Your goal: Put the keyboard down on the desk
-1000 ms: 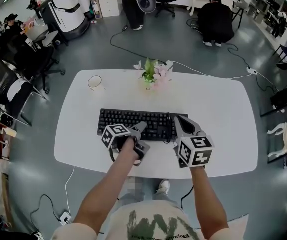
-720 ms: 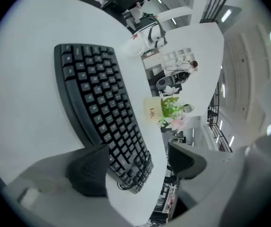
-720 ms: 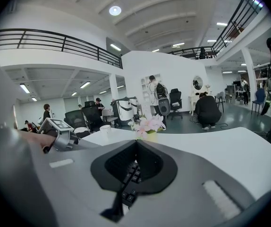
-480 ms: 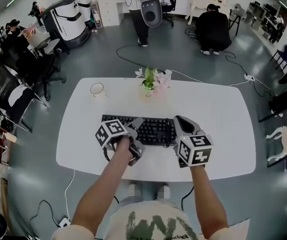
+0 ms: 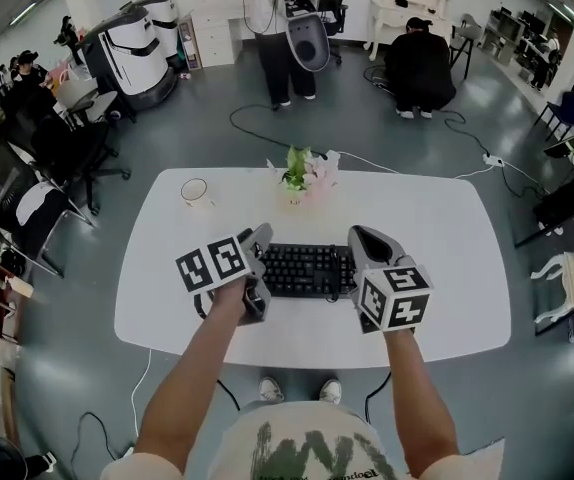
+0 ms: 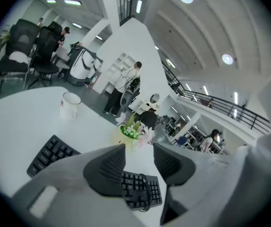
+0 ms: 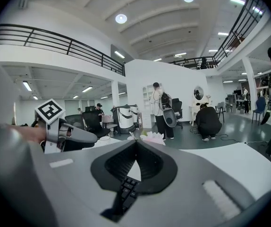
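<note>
The keyboard [image 5: 307, 268] lies flat on the desk [image 5: 447, 268], at 6 o'clock from the flowers [image 5: 305, 171]. The left gripper [image 6: 139, 157], over the keyboard's 9 o'clock end, has just been closing: its jaws are narrowly apart and grip nothing. The right gripper [image 7: 135, 144], over the 3 o'clock end, has its jaw tips together and is empty.

Grey left tool [image 5: 257, 238], grey right tool [image 5: 358, 235], black-and-white marker cubes [image 5: 212, 263], pale green-printed T-shirt [image 5: 307, 450]

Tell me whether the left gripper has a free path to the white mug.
Probably yes. The left gripper, jaws apart with nothing between them though they have just been closing, hovers over the left end of the keyboard; only bare desk lies between it and the mug.
</note>
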### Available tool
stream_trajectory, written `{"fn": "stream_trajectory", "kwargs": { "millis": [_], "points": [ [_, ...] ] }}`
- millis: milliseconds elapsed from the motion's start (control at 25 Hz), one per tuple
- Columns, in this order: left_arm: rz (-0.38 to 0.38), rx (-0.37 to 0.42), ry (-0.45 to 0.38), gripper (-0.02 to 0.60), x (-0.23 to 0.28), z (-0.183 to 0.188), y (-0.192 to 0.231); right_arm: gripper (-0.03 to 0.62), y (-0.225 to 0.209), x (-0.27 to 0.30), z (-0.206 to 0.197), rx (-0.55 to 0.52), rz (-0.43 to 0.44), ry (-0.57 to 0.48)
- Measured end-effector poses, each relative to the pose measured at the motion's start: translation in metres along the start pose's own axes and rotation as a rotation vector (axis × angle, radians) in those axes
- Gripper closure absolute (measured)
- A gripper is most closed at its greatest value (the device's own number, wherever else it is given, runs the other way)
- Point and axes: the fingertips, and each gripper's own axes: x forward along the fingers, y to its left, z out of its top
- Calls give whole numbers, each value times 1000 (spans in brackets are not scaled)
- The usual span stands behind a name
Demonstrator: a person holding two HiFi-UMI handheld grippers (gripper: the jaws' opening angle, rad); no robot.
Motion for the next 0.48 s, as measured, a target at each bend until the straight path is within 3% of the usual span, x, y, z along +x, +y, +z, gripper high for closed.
{"fn": "stream_trajectory", "kwargs": {
  "millis": [240, 480],
  "points": [
    [8, 380, 1, 450, -7, 15, -23, 595, 2, -5, 16, -28, 1, -29],
    [4, 557, -96, 518, -22, 30, -30, 597, 2, -12, 29, -61, -6, -81]
  ]
}}
